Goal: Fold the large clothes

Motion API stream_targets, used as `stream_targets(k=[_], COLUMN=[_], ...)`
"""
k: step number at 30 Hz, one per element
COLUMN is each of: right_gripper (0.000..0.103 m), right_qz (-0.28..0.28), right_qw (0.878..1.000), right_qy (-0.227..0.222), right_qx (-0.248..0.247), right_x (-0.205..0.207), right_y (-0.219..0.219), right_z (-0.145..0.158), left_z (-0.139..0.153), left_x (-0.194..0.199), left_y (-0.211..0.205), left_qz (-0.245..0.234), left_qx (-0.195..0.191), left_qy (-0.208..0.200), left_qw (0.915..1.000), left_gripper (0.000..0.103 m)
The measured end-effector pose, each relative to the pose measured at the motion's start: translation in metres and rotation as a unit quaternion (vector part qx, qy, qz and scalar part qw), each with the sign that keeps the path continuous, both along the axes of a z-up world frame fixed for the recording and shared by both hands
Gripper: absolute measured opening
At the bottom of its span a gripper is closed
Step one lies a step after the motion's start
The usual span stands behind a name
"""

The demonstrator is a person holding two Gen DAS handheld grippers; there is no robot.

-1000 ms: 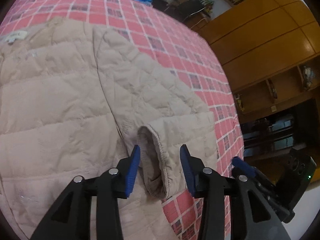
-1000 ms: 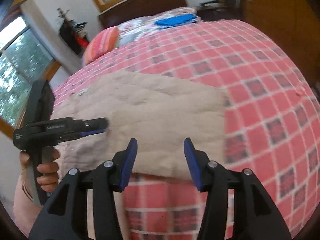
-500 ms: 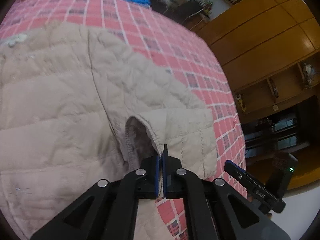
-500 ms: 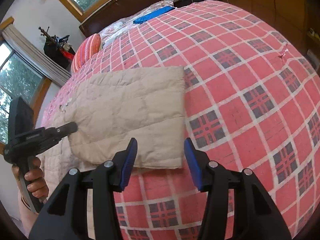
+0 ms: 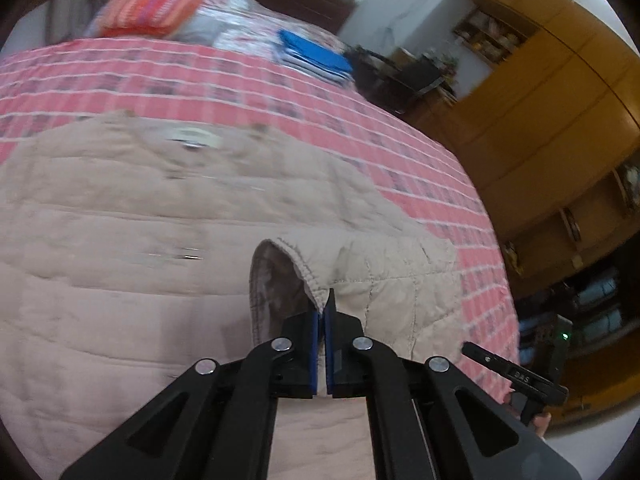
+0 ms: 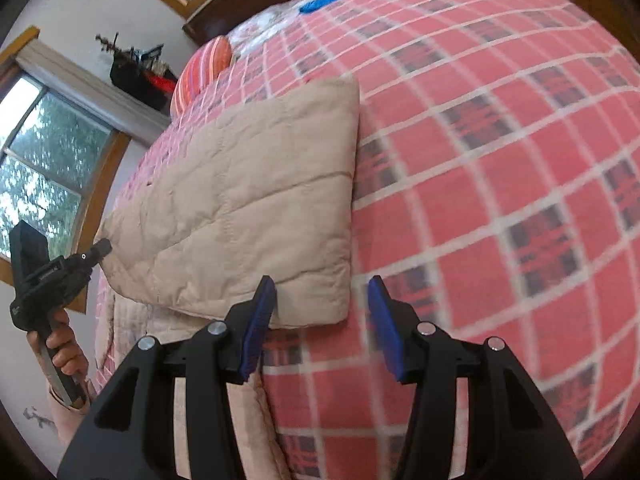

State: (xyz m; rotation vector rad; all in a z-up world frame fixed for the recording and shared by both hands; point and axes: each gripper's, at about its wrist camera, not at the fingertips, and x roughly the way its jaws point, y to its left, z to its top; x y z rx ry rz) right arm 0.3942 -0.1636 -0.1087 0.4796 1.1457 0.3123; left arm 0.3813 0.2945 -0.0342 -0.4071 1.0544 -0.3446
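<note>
A large beige quilted jacket lies spread on the red checked bed. My left gripper is shut on the sleeve cuff, whose opening gapes just ahead of the blue pads. In the right wrist view the same sleeve is lifted off the bed, and the left gripper holds its far corner, with a hand on the handle. My right gripper is open, its jaws on either side of the sleeve's near corner without touching it.
A striped orange pillow and folded blue cloth lie at the head of the bed. Wooden wardrobes line the right side. Windows are on the left wall. Bare checked bedspread stretches to the right of the sleeve.
My left gripper went from open to shut on the sleeve cuff and lifted it. The right gripper stayed open and came closer to the sleeve's near corner.
</note>
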Motion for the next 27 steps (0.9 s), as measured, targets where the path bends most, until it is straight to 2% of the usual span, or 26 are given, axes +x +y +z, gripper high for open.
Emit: stream_targets(k=[2, 3, 4, 9, 14, 18, 20, 23, 27], right_gripper=[0.045, 0.033, 0.028, 0.015, 0.015, 0.015, 0.015, 0.015, 0.015], right_qz=[0.007, 0.012, 0.015, 0.034, 0.060, 0.094, 0.107, 0.119, 0.124], right_qw=[1.000, 1.000, 1.000, 0.999, 0.997, 0.993, 0.992, 0.991, 0.991], right_qy=[0.007, 0.008, 0.008, -0.022, -0.051, -0.064, -0.064, -0.051, -0.025], right_qx=[0.004, 0.007, -0.001, -0.026, -0.015, -0.014, -0.018, -0.026, -0.047], right_x=[0.005, 0.007, 0.009, 0.001, -0.001, -0.001, 0.001, 0.009, 0.019], right_y=[0.011, 0.016, 0.020, 0.038, 0.058, 0.089, 0.105, 0.127, 0.151], right_z=[-0.005, -0.007, -0.008, 0.014, 0.045, 0.060, 0.060, 0.051, 0.029], left_z=[-0.008, -0.013, -0.016, -0.027, -0.003, 0.022, 0.024, 0.014, -0.022], left_x=[0.001, 0.001, 0.001, 0.000, -0.011, -0.017, -0.017, -0.013, -0.003], left_y=[0.012, 0.016, 0.020, 0.037, 0.060, 0.089, 0.101, 0.121, 0.140], left_qz=[0.007, 0.010, 0.012, 0.022, 0.039, 0.064, 0.076, 0.092, 0.107], left_qx=[-0.001, 0.000, 0.001, -0.016, -0.025, -0.009, -0.001, 0.018, 0.035], left_qy=[0.010, 0.014, 0.017, 0.032, 0.002, -0.027, -0.028, -0.016, 0.024], left_qw=[0.9999, 0.9998, 0.9998, 0.9991, 0.9989, 0.9975, 0.9967, 0.9955, 0.9933], left_gripper=[0.002, 0.002, 0.002, 0.002, 0.002, 0.002, 0.002, 0.002, 0.002])
